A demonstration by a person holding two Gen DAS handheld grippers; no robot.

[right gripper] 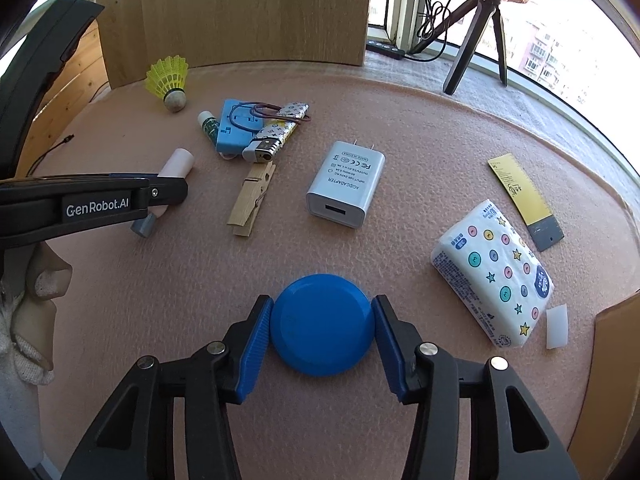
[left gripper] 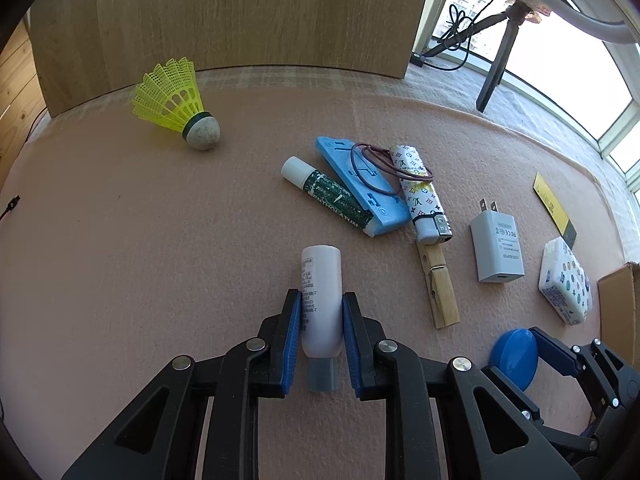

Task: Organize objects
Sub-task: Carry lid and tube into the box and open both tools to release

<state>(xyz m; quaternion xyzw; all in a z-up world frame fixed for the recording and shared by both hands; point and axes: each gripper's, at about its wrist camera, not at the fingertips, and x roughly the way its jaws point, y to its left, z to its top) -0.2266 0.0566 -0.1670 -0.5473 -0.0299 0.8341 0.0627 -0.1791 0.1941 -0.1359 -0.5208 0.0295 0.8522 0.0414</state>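
Our left tongs [left gripper: 321, 320] are pinching a small white bottle [left gripper: 321, 296] across its middle, both blue pads pressed to its sides; its grey cap [left gripper: 322, 374] points back toward us and its flat end points away. From the right wrist view we see the same bottle [right gripper: 176, 166] held in the left tongs [right gripper: 160, 196] just above the pink counter [right gripper: 400, 140]; whether it touches the surface we cannot tell.

Our right tongs [right gripper: 322, 326] are closed around a round blue disc [right gripper: 322, 326], one pad against each edge. The disc [left gripper: 514, 354] lies flat near the front of the counter [left gripper: 120, 240].

Farther back sits a small cluster: a green lip balm stick [left gripper: 326, 192] lying against a blue foam block [left gripper: 360, 188], a patterned lighter [left gripper: 420, 192] on the block's other side, and a brown hair tie [left gripper: 380, 168] draped over block and lighter. A wooden clothespin [left gripper: 438, 284] lies just in front of the lighter, touching it. To the right of that is a white charger plug [right gripper: 346, 184], and beyond it a tissue pack [right gripper: 496, 276] with coloured dots and stars, with a yellow strip [right gripper: 524, 200] just behind the pack. A yellow shuttlecock [left gripper: 176, 102] lies on its side well apart at the back left, near a wooden panel [left gripper: 240, 12]. A black tripod [right gripper: 480, 20] stands by the window.
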